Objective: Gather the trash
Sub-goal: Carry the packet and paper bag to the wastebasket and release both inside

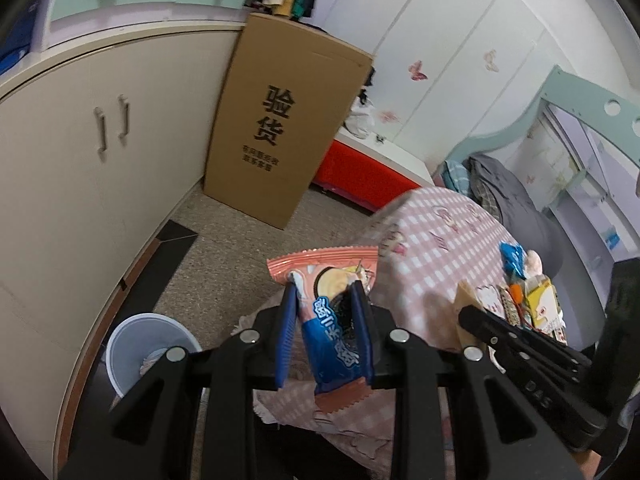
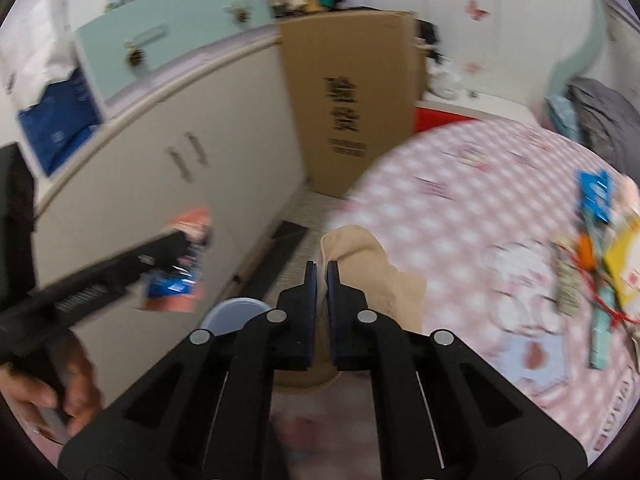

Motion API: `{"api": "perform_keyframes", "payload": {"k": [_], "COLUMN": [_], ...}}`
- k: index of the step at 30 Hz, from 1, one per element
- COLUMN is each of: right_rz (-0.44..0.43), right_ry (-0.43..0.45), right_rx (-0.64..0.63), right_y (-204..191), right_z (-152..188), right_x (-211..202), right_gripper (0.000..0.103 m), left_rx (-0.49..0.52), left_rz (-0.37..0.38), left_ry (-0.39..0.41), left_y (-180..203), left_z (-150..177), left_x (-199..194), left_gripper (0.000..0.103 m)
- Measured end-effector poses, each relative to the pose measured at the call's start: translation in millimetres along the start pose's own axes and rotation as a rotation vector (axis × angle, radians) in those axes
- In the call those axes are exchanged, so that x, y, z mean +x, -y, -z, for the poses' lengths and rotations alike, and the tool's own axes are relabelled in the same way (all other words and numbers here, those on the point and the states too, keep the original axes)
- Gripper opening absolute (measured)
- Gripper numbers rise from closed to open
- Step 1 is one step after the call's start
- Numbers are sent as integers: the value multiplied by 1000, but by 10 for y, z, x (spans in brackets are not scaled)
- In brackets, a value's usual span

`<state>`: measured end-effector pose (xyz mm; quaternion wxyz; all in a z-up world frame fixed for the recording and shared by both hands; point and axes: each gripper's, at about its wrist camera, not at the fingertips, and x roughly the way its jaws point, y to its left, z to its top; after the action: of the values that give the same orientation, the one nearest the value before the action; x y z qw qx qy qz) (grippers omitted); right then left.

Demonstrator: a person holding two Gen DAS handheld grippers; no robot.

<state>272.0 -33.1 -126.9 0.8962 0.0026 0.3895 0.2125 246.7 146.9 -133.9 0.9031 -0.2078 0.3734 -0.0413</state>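
My left gripper (image 1: 324, 286) is shut on a pink and blue biscuit wrapper (image 1: 336, 344), which stands upright between its blue pads over the bed's edge. In the right wrist view that gripper (image 2: 184, 240) and the wrapper (image 2: 172, 288) hang blurred at the left. My right gripper (image 2: 322, 265) has its pads almost together on a crumpled beige paper (image 2: 360, 272) that hangs past the bed's edge. The left wrist view shows the right gripper (image 1: 464, 314) with the beige paper (image 1: 466, 294) at its tip. Several more wrappers (image 1: 536, 300) (image 2: 600, 248) lie on the pink checked bed cover (image 1: 432, 240).
A pale blue bin (image 1: 120, 344) (image 2: 232, 312) stands on the floor below the left gripper, beside a cream cabinet (image 1: 80, 160). A tall cardboard box (image 1: 280, 120) leans at the cabinet's end. A hand (image 2: 60, 392) holds the left gripper's handle.
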Motion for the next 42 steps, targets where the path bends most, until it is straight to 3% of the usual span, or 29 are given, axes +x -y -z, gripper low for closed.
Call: {"api": "perform_keyframes", "payload": {"k": [11, 21, 23, 24, 25, 26, 34, 42], "right_rz": [-192, -263, -281, -276, -268, -253, -234, -181], "right_ry": [-95, -232, -253, -262, -260, -252, -297, -276], "right_rx": [-121, -105, -101, -106, -111, -111, -70, -53], "right_y": [-1170, -1673, -1715, -1737, -1750, -1747, -1586, -1448], "right_z": [-83, 148, 204, 243, 275, 305, 447, 469], "right_x": [754, 1664, 1795, 1853, 1880, 1899, 2073, 2039], "right_gripper": [5, 7, 14, 26, 49, 52, 56, 58], "left_rx": [-93, -222, -255, -264, -269, -272, -278, -250], "left_rz": [-186, -338, -356, -366, -375, -379, -386, -375], "left_ry": [42, -29, -45, -54, -62, -68, -113, -140], "left_y": [-979, -1949, -2107, -2172, -2222, -2259, -2326, -2218], "left_z": [25, 263, 312, 336, 356, 371, 448, 423], "left_x": [-186, 13, 61, 89, 116, 138, 349, 528], "left_gripper": [26, 26, 26, 26, 26, 26, 26, 26]}}
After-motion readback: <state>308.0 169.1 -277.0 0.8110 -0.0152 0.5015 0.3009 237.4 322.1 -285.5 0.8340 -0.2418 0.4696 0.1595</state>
